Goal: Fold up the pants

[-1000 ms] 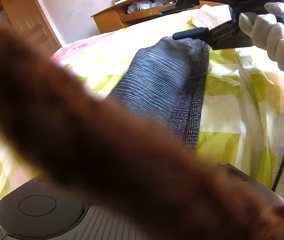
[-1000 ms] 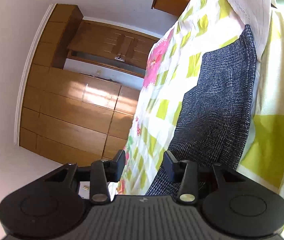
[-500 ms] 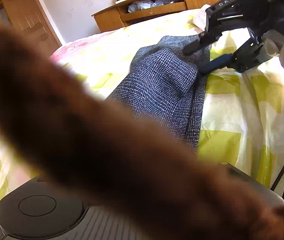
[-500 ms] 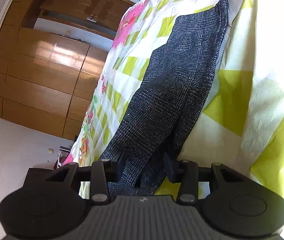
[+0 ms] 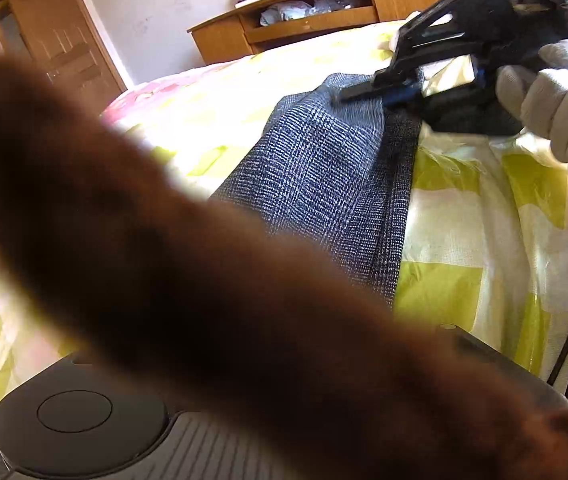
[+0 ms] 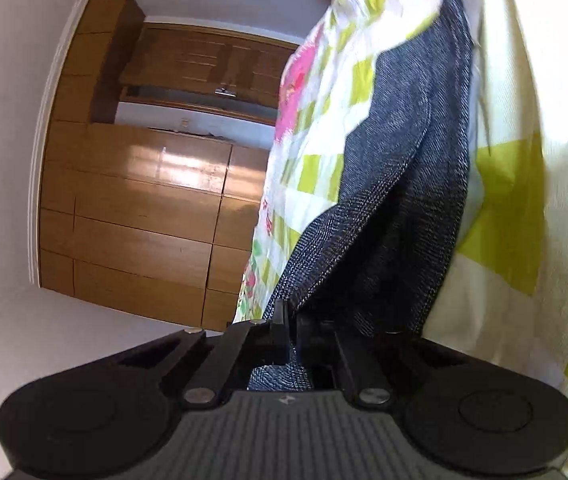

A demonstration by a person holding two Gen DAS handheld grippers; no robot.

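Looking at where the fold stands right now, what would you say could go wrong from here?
1. The right gripper is shut on only a thin edge of the pants; the cloth might slip out mid-fold.
2. A brown blurred thing covers most of the left wrist view, hiding the left gripper's fingers, so its grasp cannot be checked.
3. The lifted layer sags unevenly, so the fold may land crooked on the bedspread.

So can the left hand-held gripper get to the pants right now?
Probably, but I can't confirm: a blurry brown thing hides its fingers. The pants lie just ahead on the bed, already pinched by the right hand-held gripper.
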